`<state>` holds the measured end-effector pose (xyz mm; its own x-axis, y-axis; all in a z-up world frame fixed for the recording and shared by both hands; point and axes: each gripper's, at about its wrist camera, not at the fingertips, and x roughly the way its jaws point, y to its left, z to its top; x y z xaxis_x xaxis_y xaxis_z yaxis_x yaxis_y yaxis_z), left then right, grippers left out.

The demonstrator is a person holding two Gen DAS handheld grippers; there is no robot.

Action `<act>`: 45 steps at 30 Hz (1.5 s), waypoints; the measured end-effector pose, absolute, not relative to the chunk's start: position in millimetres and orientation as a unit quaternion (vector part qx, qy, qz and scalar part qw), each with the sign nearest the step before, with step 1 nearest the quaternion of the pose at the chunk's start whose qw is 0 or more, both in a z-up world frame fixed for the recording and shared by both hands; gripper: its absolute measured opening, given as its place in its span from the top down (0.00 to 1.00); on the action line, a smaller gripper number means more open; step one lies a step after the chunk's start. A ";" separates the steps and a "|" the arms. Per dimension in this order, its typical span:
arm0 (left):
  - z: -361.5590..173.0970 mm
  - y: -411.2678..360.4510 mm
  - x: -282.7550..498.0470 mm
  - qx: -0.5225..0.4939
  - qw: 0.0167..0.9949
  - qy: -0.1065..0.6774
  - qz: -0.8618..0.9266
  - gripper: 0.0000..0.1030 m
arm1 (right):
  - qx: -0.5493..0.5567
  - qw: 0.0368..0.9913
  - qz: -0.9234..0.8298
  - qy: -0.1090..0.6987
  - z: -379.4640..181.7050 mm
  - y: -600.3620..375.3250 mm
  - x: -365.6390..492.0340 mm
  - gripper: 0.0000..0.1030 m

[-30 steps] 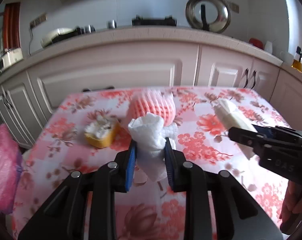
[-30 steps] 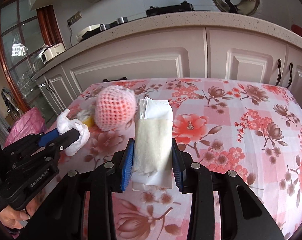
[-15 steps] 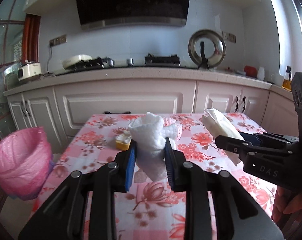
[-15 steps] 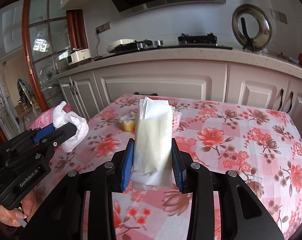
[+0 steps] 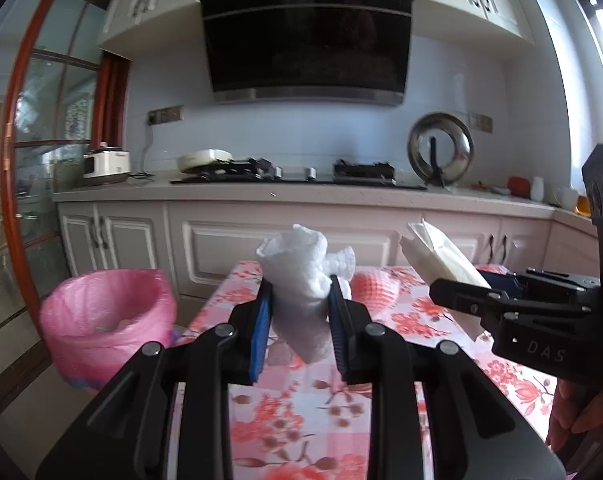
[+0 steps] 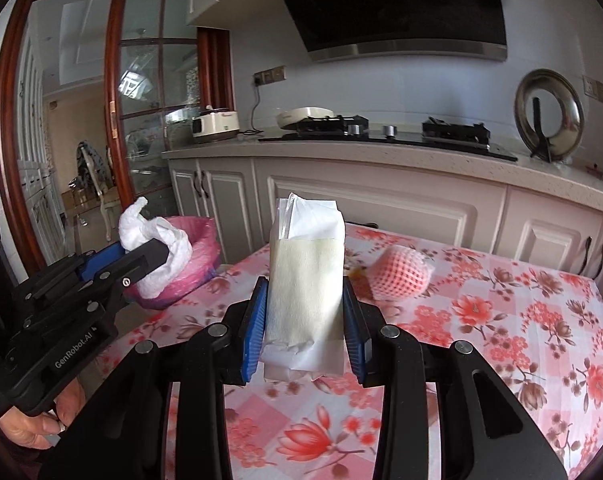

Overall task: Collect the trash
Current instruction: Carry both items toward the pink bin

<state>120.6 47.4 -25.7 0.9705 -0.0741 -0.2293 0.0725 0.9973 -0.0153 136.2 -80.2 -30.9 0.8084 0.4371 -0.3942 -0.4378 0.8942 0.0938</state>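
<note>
My left gripper [image 5: 299, 316] is shut on a crumpled white foam wrap [image 5: 301, 280], held in the air over the table's left edge. The right gripper [image 6: 303, 320] is shut on a flat white and cream paper packet [image 6: 306, 276] that stands upright between its blue pads. A bin lined with a pink bag [image 5: 105, 316] stands on the floor left of the table; in the right wrist view the pink bin [image 6: 201, 248] sits behind the left gripper [image 6: 149, 256] and its foam wrap [image 6: 157, 236]. The right gripper [image 5: 453, 300] with the packet [image 5: 441, 256] shows at the right of the left wrist view.
A pink foam fruit net [image 6: 401, 276] lies on the floral tablecloth [image 6: 521, 340], with something yellow just behind it. White kitchen cabinets [image 5: 229, 248] and a counter with a stove run behind the table. A person's hand [image 6: 41, 428] grips the left tool's handle.
Both grippers have risen and drawn back from the table, swinging left with their loads. The pink bin has come further into view at the left.
</note>
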 end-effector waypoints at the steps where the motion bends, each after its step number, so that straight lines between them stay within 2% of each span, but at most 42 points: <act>1: -24.7 52.9 116.0 -0.005 0.993 0.112 -0.032 0.75 | -0.002 0.951 0.236 0.202 -29.0 -75.0 133.9 0.66; 20: -10.6 151.5 83.5 -0.035 0.995 0.072 0.063 0.74 | -0.033 0.926 0.333 0.178 -7.7 27.8 150.4 0.66; 32: -4.3 207.1 112.6 -0.021 0.991 0.073 0.112 0.74 | -0.026 0.903 0.393 0.172 1.7 92.1 200.6 0.66; 45: -12.2 271.6 180.2 -0.021 0.985 0.094 0.145 0.74 | -0.032 0.877 0.439 0.193 -12.4 156.3 270.9 0.66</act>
<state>180.2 271.6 -12.2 0.9405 0.2814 -0.1907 -0.2894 0.9571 -0.0152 270.9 156.3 -12.4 0.5401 0.7574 -0.3670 -0.7818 0.6130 0.1145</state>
